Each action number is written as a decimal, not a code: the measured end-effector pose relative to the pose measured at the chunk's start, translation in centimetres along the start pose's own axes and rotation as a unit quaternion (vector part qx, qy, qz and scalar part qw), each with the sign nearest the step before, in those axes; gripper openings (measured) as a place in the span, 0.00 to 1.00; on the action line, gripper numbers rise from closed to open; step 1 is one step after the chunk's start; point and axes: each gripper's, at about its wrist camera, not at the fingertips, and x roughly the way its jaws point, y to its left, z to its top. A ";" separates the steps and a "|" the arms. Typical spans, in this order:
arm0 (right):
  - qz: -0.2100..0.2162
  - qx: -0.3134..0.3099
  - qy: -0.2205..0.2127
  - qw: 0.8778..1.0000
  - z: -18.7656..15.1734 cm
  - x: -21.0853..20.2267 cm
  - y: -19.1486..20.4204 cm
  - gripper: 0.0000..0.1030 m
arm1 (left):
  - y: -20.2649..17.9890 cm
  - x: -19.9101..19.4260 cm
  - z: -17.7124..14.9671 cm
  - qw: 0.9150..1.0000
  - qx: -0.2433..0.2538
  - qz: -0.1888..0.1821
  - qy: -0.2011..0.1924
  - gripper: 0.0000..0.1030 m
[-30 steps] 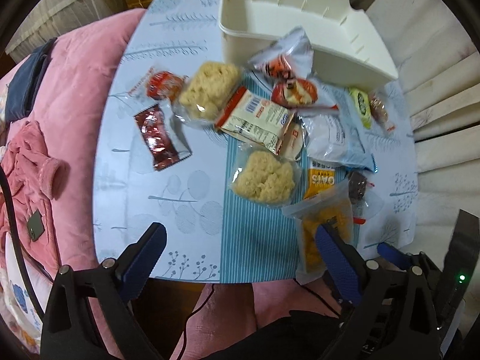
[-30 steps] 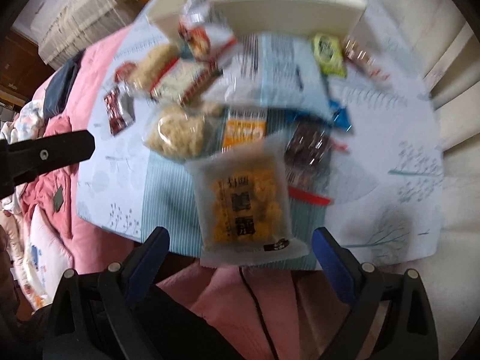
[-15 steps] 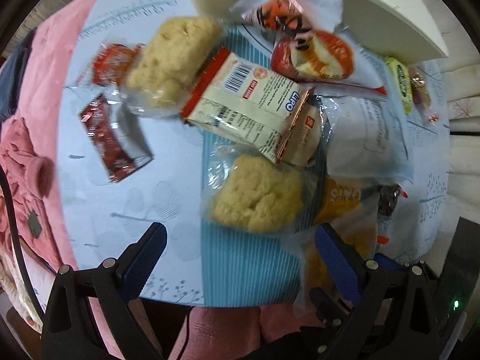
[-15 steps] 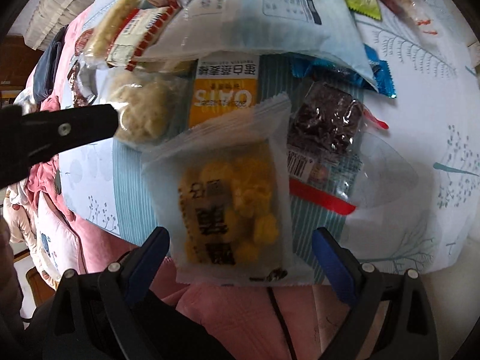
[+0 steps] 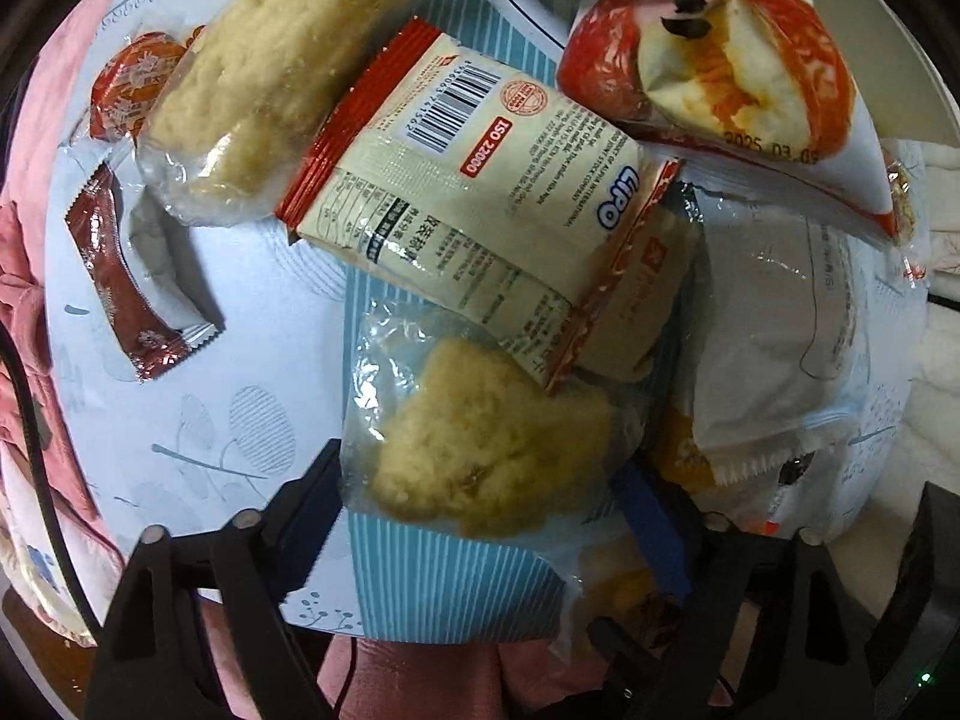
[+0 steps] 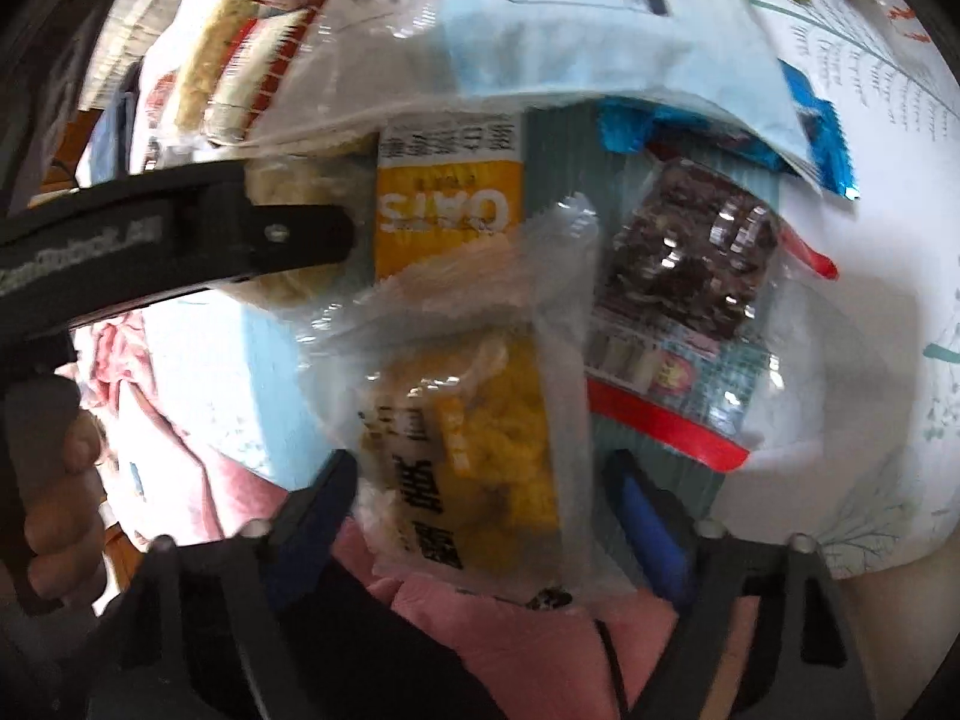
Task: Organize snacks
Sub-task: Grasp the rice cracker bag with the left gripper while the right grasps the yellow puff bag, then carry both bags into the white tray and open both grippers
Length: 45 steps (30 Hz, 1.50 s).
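Snack packs lie heaped on the patterned table (image 5: 198, 420). My left gripper (image 5: 480, 498) has its blue-padded fingers on both sides of a clear bag with a pale crumbly cake (image 5: 480, 444), narrowed around it. Behind it lie a cream Lipo biscuit pack (image 5: 480, 210), a second pale cake (image 5: 270, 78) and a red-and-white pastry bag (image 5: 744, 72). My right gripper (image 6: 480, 510) straddles a clear bag of yellow puffs (image 6: 480, 450), narrowed around it. The left gripper's finger (image 6: 180, 234) shows at left in the right wrist view.
Two red sachets (image 5: 126, 276) lie at the table's left. An orange oats pack (image 6: 447, 210), a dark chocolate snack bag (image 6: 684, 258) and a pale blue bag (image 6: 600, 18) lie behind the yellow puffs. Pink bedding (image 6: 510, 630) hangs below the table's near edge.
Both grippers have moved forward and down onto the pile. Both sets of fingers have narrowed, the left around the pale cake bag, the right around the yellow puffs bag.
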 end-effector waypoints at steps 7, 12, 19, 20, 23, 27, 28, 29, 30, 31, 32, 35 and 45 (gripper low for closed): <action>-0.003 0.001 -0.007 1.000 0.4 0.1 0.6 0.66 | 2.0 0.5 -0.2 1.000 -0.013 -0.025 -0.012 0.68; -0.008 0.005 -0.026 1.000 -1.2 -1.1 1.7 0.60 | 4.2 0.3 -1.7 0.999 -0.020 -0.017 -0.020 0.67; 0.001 0.032 -0.058 0.998 -2.6 -1.8 0.4 0.52 | 8.1 -1.4 -4.4 0.999 -0.030 -0.023 -0.034 0.67; 0.001 0.033 -0.063 0.997 -2.9 -2.0 0.5 0.51 | 8.7 -1.8 -5.1 0.999 -0.031 -0.025 -0.036 0.67; 0.003 0.035 -0.073 0.997 -3.4 -2.2 0.9 0.50 | 10.0 -2.8 -6.7 0.998 -0.032 -0.029 -0.042 0.67; 0.014 0.039 -0.097 0.994 -4.3 -3.6 1.2 0.50 | 12.5 -5.3 -8.4 0.998 -0.032 -0.040 -0.046 0.67; 0.015 0.039 -0.102 0.994 -4.6 -3.9 1.3 0.49 | 12.7 -6.2 -8.5 0.997 -0.033 -0.043 -0.047 0.67; 0.018 0.040 -0.111 0.993 -4.8 -4.5 1.4 0.49 | 12.6 -7.6 -8.4 0.997 -0.034 -0.046 -0.048 0.67; 0.021 0.041 -0.118 0.992 -4.9 -5.1 1.4 0.49 | 13.2 -8.5 -8.7 0.997 -0.034 -0.049 -0.050 0.67; 0.025 0.043 -0.128 0.991 -5.0 -5.7 1.5 0.49 | 13.7 -9.4 -8.9 0.997 -0.034 -0.051 -0.052 0.67; 0.027 0.044 -0.134 0.990 -5.1 -6.2 1.5 0.49 | 13.8 -10.4 -8.8 0.997 -0.034 -0.054 -0.053 0.67; 0.035 0.049 -0.160 0.985 -5.2 -8.2 1.6 0.49 | 13.8 -13.3 -9.0 0.995 -0.036 -0.068 -0.063 0.67; 0.041 0.057 -0.251 0.965 -3.7 -16.8 1.1 0.46 | 9.4 -19.8 -7.0 0.987 -0.025 -0.096 -0.123 0.67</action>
